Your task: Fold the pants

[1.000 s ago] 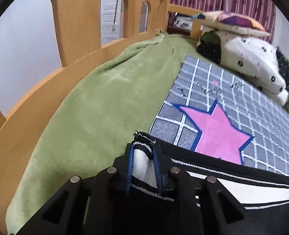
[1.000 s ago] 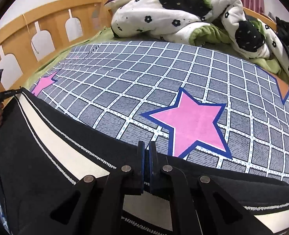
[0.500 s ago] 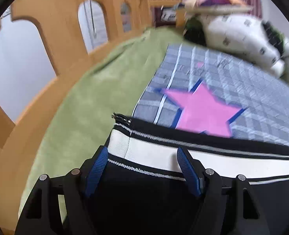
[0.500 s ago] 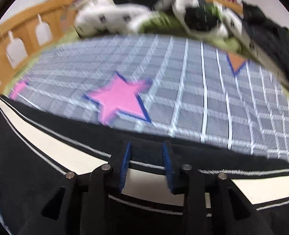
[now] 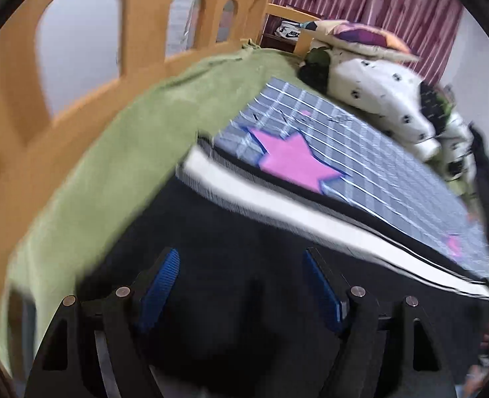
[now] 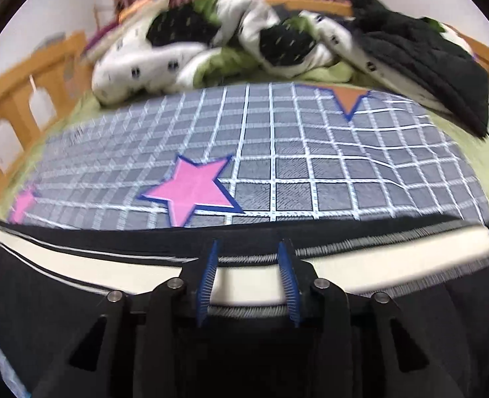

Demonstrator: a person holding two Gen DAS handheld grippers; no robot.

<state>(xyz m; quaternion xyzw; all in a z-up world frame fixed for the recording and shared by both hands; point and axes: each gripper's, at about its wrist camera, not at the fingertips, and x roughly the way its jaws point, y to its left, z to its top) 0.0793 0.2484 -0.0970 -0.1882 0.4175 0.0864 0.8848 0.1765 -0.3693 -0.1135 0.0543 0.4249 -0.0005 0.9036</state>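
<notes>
Left wrist view — your left gripper and right gripper are opening, empty; pants lie flat (folds remain).

Grid blanket open ahead; heaped bedding blocks far end.

blur: pants smeared | cut off: pants' near part, frame bottom

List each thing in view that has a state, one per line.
Black pants with white side stripe: released, lying flat on the grid-patterned star blanket.
Left gripper: opening, nothing pinched.
Right gripper: opening, pads off the stripe.
White flower-print quilt: bunched up.
</notes>
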